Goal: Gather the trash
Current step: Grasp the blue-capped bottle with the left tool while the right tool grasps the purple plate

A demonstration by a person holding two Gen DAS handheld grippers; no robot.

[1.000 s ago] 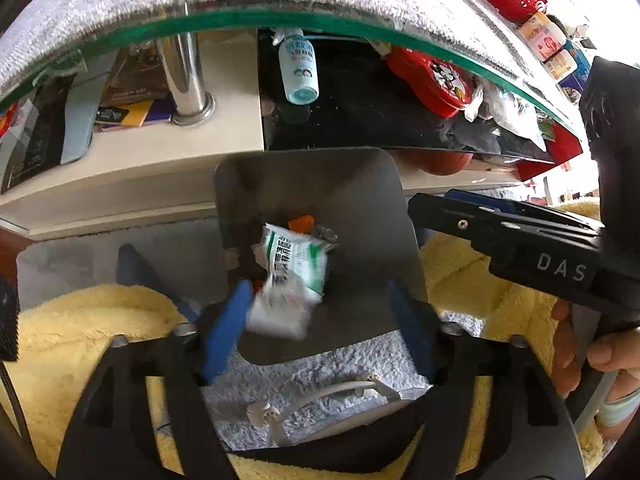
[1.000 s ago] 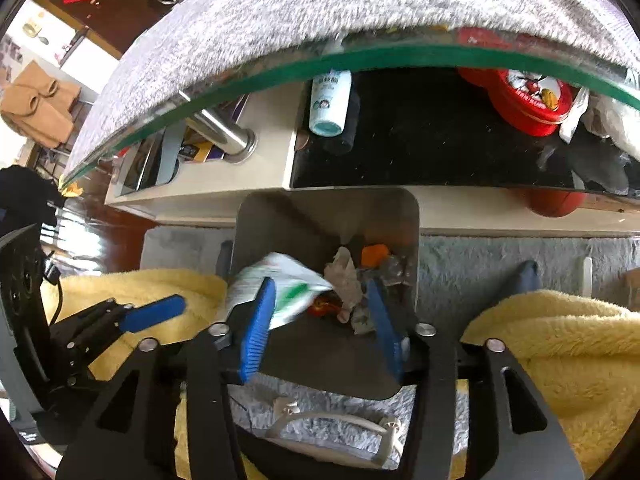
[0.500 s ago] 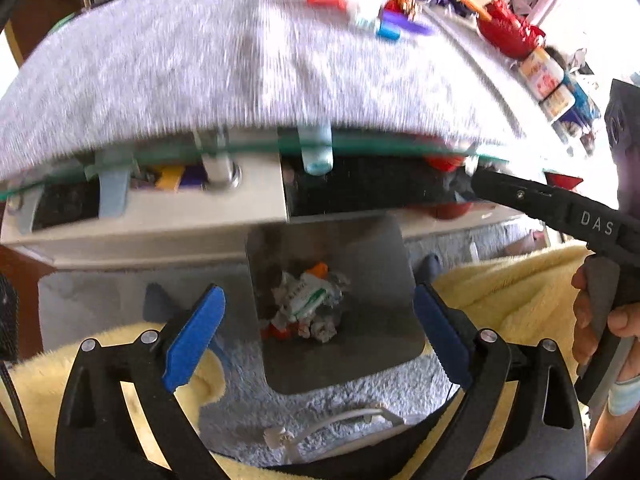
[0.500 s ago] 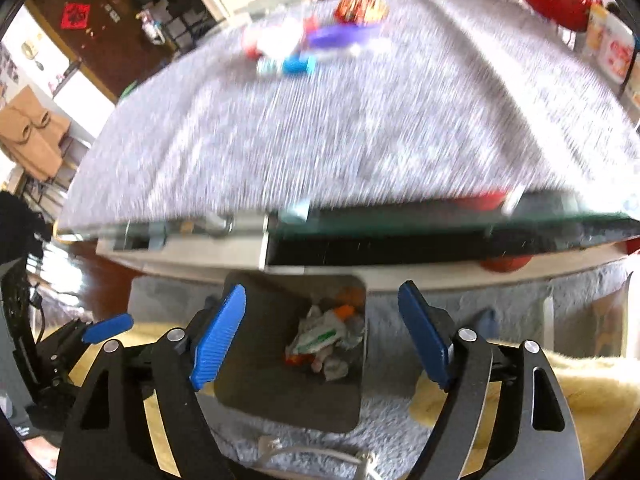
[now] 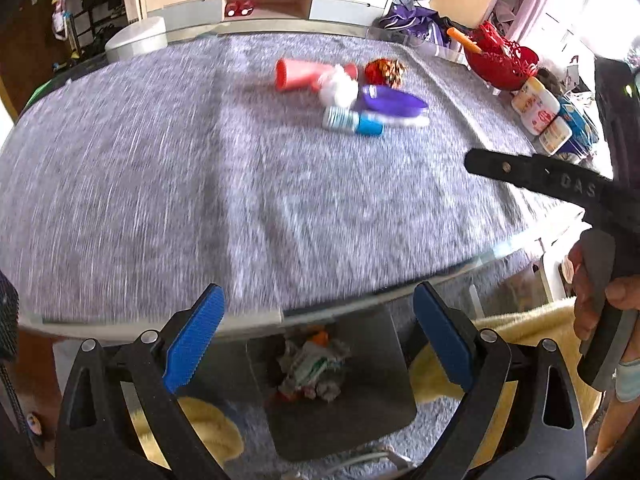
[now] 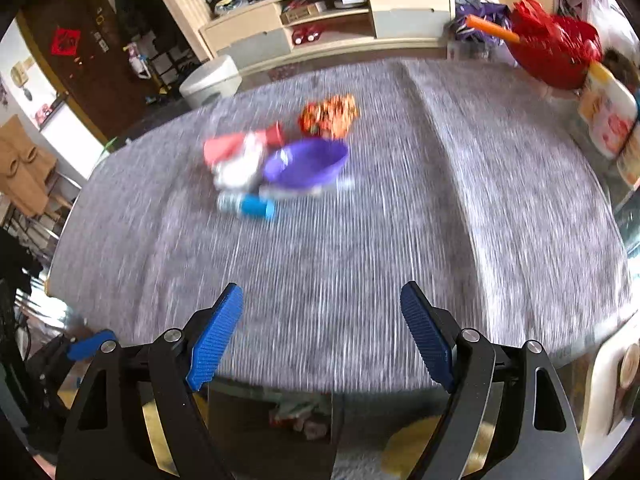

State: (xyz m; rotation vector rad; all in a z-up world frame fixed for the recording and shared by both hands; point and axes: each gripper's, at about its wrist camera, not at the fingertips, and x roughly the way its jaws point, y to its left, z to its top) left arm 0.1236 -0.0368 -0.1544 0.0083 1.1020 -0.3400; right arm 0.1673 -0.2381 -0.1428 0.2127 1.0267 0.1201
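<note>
A dark square bin [image 5: 376,360] stands on the floor under the table edge, holding crumpled trash [image 5: 312,372] with a green-and-white wrapper. My left gripper [image 5: 318,340] hangs above it, open and empty. My right gripper [image 6: 322,336] is also open and empty, over the near edge of the grey table [image 6: 360,260]. At the far middle of the table lies a cluster: a pink tube [image 5: 300,74], a white wad [image 5: 340,88], a red-gold wrapper [image 5: 384,72], a purple packet [image 6: 306,164] and a blue-and-white bottle [image 6: 248,204]. The bin [image 6: 248,420] shows dimly below the table.
A red basket [image 5: 500,60] and labelled containers [image 5: 536,104] crowd the table's right edge. A hand [image 5: 600,280] holds the right gripper at the right. A yellow blanket [image 5: 520,340] flanks the bin, with a white cable [image 5: 360,460] before it. A cabinet [image 6: 320,12] stands behind.
Both grippers let trash fall into the bin, spread their jaws wide and rose from bin level. They now look across the tabletop.
</note>
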